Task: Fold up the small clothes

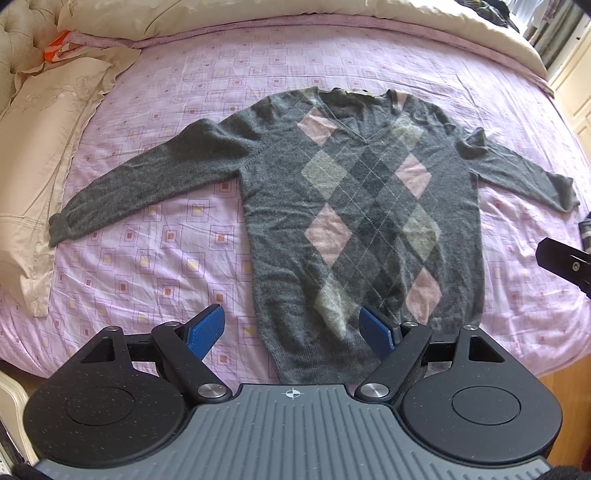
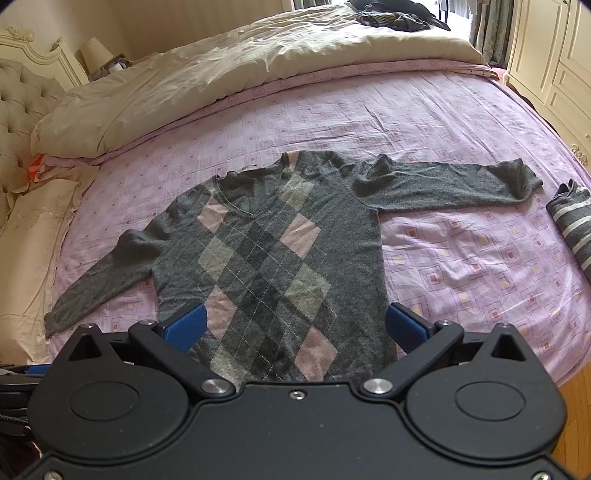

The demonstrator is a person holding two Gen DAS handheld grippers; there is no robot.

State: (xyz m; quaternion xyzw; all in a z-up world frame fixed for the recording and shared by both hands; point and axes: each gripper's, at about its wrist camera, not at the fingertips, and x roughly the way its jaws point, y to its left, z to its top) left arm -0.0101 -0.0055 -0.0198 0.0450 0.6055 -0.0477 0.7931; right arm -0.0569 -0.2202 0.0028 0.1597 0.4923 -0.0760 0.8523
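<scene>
Grey knitted argyle sweater [image 1: 354, 206] lies flat on wrinkled pink sheet [image 1: 147, 258].

Soft daylight comes from the window [image 2: 476, 22] at the far top right, leaving both views evenly bright; the bed [image 1: 155, 236] shows only faint shadows, fisheye curving bends its edges, corners darken, and focus stays sharp throughout

Ahead of your claws stretches a pink patterned sheet [image 2: 443, 122], with a cream duvet [image 2: 229, 62] bunched along its far side. Off to your left lie a cream pillow [image 1: 44, 122] and a tufted headboard [image 2: 18, 96]. Far right stands a cream wardrobe [image 2: 554, 55].
</scene>
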